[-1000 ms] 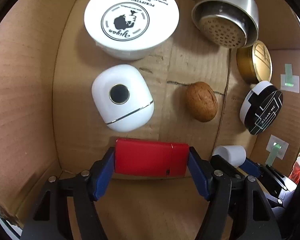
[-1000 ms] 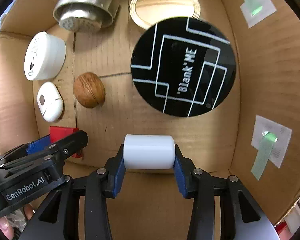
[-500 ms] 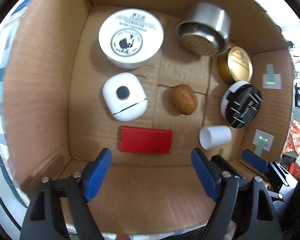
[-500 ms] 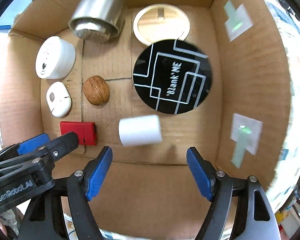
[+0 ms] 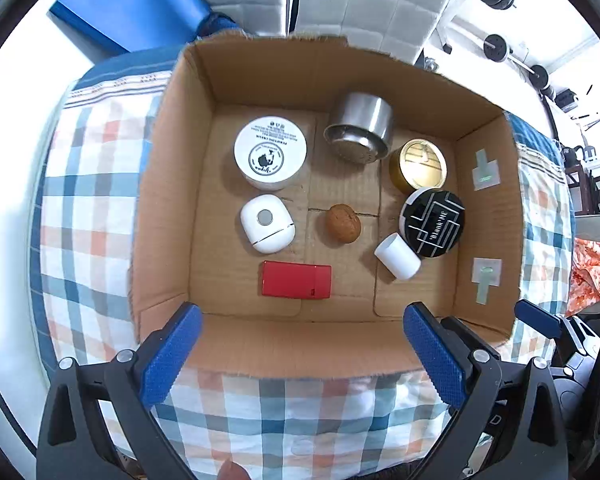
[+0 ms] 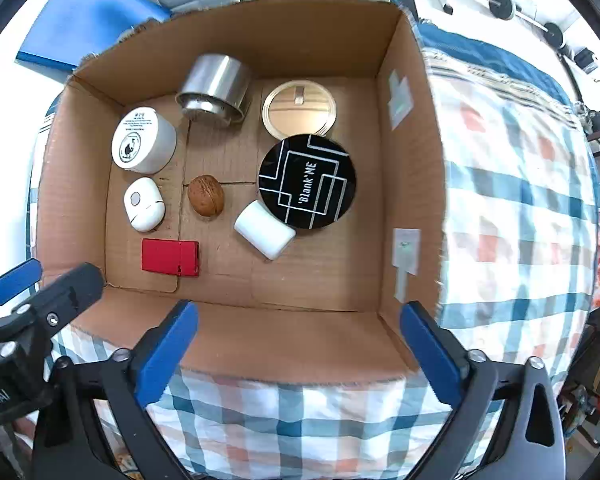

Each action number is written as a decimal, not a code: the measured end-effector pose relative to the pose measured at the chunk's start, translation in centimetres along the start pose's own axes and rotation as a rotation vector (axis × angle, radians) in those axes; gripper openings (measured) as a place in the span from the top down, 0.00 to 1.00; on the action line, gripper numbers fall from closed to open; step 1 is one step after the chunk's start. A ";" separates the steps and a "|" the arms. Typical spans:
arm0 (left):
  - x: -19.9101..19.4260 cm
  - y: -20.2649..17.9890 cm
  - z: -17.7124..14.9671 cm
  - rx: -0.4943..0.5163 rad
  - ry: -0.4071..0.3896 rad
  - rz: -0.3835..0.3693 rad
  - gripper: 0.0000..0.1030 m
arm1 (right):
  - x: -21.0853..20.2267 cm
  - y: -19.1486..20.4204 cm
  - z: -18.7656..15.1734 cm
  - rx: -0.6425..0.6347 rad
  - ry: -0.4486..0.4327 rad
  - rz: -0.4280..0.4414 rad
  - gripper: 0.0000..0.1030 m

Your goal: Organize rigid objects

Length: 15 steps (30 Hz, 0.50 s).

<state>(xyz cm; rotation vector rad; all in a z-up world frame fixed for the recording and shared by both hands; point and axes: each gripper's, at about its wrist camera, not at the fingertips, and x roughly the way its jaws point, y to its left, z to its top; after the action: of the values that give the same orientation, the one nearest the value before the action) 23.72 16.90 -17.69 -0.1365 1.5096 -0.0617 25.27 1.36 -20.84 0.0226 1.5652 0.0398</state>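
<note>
Contents of cardboard box, as we list them: red case and white cylinder along the near wall, the cylinder touching the black compact; walnut between; white pebble case, cream jar, steel cup, gold tin beyond. Our left tongs and right tongs are opening, nothing between them, above the box on a plaid cloth.

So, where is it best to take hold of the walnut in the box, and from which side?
Probably from straight above, fingers across the narrower middle of the walnut. It lies alone on the box floor, with free space on both sides.
</note>
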 end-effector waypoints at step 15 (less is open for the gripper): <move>-10.3 -2.4 -4.3 0.051 -0.244 0.055 0.00 | -9.8 -2.7 -5.5 0.021 -0.168 0.041 0.00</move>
<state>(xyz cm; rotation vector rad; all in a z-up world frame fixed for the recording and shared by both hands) 18.86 15.63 -7.40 -0.0594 1.2664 -0.0379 19.74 -1.77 -11.17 0.0724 1.3972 0.0524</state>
